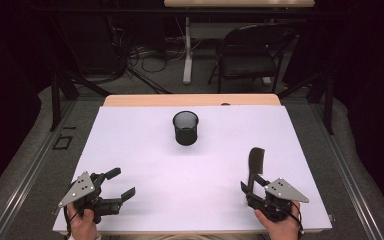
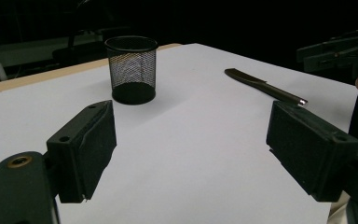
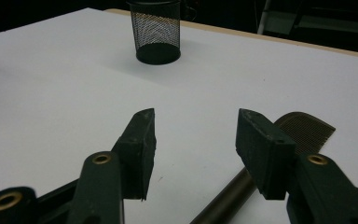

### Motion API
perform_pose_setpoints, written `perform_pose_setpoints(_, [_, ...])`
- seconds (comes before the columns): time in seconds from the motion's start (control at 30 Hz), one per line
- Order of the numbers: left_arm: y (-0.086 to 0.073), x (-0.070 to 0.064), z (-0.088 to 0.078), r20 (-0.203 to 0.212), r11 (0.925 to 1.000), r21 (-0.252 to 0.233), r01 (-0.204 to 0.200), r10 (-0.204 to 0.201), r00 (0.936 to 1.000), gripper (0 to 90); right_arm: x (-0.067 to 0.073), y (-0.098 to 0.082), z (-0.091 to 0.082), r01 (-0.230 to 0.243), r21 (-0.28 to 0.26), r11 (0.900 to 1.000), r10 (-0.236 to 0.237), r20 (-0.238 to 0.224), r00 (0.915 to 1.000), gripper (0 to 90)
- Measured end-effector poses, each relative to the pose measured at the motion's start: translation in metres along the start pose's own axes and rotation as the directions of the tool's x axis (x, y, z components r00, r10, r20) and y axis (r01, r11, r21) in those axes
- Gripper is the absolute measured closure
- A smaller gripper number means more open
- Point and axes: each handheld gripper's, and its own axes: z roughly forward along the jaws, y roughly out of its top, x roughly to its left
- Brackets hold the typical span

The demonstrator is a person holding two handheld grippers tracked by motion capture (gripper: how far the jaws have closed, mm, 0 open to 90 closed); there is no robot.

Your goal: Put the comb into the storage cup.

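step: reaching for dark long-handled comb (image 1: 254,164) | right hand-held gripper (image 3: 195,140) half open, empty, beside handle | left hand-held gripper (image 1: 121,184) wide open, empty | next: straddle handle, close; black mesh cup (image 1: 186,128) the likely target

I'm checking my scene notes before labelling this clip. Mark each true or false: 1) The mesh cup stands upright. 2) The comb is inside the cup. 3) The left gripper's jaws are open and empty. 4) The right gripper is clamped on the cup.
1) True: the mesh cup stands upright on the white table.
2) False: the comb lies flat on the table, apart from the cup.
3) True: the left gripper is open with nothing between its jaws.
4) False: the right gripper is open beside the comb's handle, far from the cup.
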Motion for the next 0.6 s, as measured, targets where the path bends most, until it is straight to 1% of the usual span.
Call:
perform_pose_setpoints(0.03, [0.000,0.000,0.000,0.000,1.0000,0.000,-0.001,0.001,1.0000,16.1,0.000,0.000,0.002,0.004,0.005,1.000,-0.004,0.000,1.0000,49.0])
perform_pose_setpoints(0.13, [0.000,0.000,0.000,0.004,1.0000,0.000,0.002,-0.002,1.0000,16.1,0.000,-0.001,0.005,-0.005,0.019,1.000,0.005,-0.012,0.9999,50.4])
perform_pose_setpoints(0.17, [-0.001,0.001,0.000,0.003,1.0000,0.000,0.006,-0.006,1.0000,16.0,0.000,-0.002,0.007,-0.012,0.028,1.000,0.013,-0.022,0.9997,50.3])
perform_pose_setpoints(0.2, [-0.001,0.001,0.000,0.003,1.0000,0.000,0.008,-0.008,1.0000,16.1,0.000,-0.002,0.008,-0.012,0.047,0.999,0.013,-0.029,0.9995,50.3])
perform_pose_setpoints(0.27, [-0.001,0.001,0.001,0.001,0.9999,-0.002,0.011,-0.011,0.9999,16.0,0.001,-0.002,0.012,-0.014,0.070,0.997,0.016,-0.020,0.9997,50.0])
perform_pose_setpoints(0.33, [-0.001,0.001,0.000,0.002,0.9999,0.000,0.013,-0.013,0.9999,16.0,0.003,-0.002,0.014,-0.022,0.082,0.996,0.025,-0.029,0.9993,50.2])
perform_pose_setpoints(0.4, [-0.002,0.001,0.000,0.002,0.9999,0.003,0.012,-0.012,0.9999,16.1,0.004,-0.001,0.015,-0.031,0.080,0.996,0.033,-0.024,0.9992,50.4])
perform_pose_setpoints(0.43, [-0.002,0.001,0.000,0.002,0.9999,0.004,0.011,-0.011,0.9999,16.0,0.004,-0.001,0.017,-0.029,0.090,0.996,0.032,-0.034,0.9989,51.8])
perform_pose_setpoints(0.47, [-0.002,0.001,0.000,0.001,0.9999,0.005,0.011,-0.011,0.9999,16.0,0.004,-0.001,0.017,-0.029,0.090,0.996,0.032,-0.034,0.9989,51.8])
perform_pose_setpoints(0.5, [-0.002,0.001,0.000,0.005,0.9999,0.005,0.012,-0.012,0.9999,16.1,0.005,-0.002,0.018,-0.025,0.092,0.995,0.028,-0.031,0.9991,53.7])
perform_pose_setpoints(0.6, [-0.002,0.001,0.000,0.001,0.9999,0.007,0.012,-0.012,0.9999,16.1,0.005,-0.003,0.022,-0.018,0.117,0.993,0.023,-0.044,0.9988,58.7])
